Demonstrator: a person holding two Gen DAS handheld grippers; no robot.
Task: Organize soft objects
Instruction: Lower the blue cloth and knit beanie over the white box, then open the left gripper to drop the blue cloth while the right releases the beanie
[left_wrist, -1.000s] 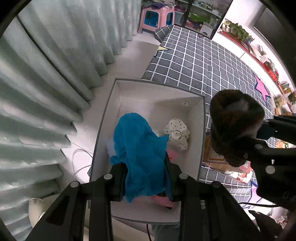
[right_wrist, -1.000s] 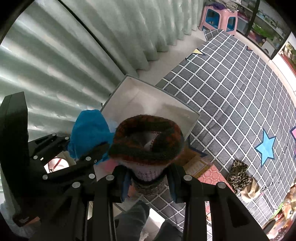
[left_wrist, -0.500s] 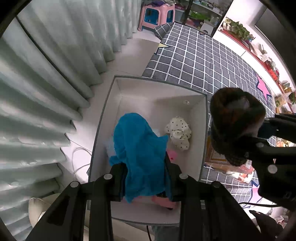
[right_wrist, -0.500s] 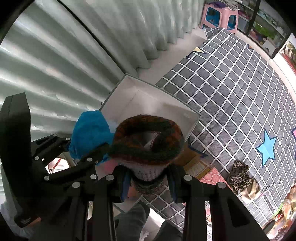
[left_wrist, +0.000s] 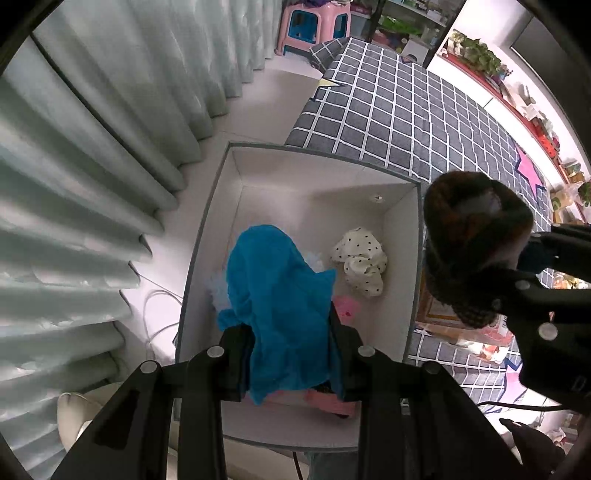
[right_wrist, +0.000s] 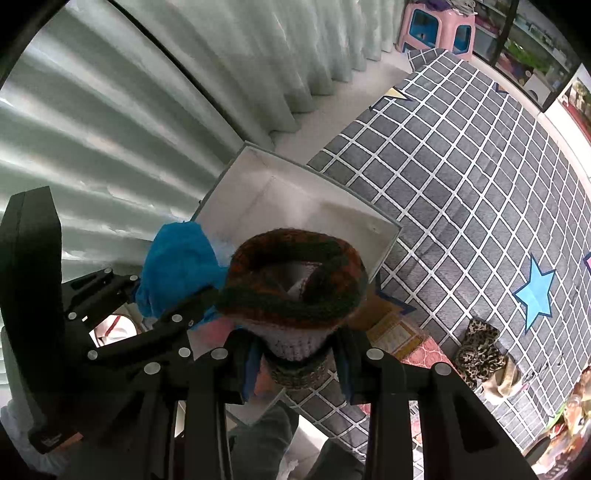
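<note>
Blue fleece cloth (left_wrist: 280, 314) hangs clamped in my left gripper (left_wrist: 291, 354), directly above the open white box (left_wrist: 400, 266); my right gripper (right_wrist: 295, 354) pinches a brown knitted hat (right_wrist: 291, 280) just outside its right wall.

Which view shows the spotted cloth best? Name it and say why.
The left wrist view: the spotted cloth lies uncovered inside the white box. In the right wrist view it is hidden behind the knitted hat.
</note>
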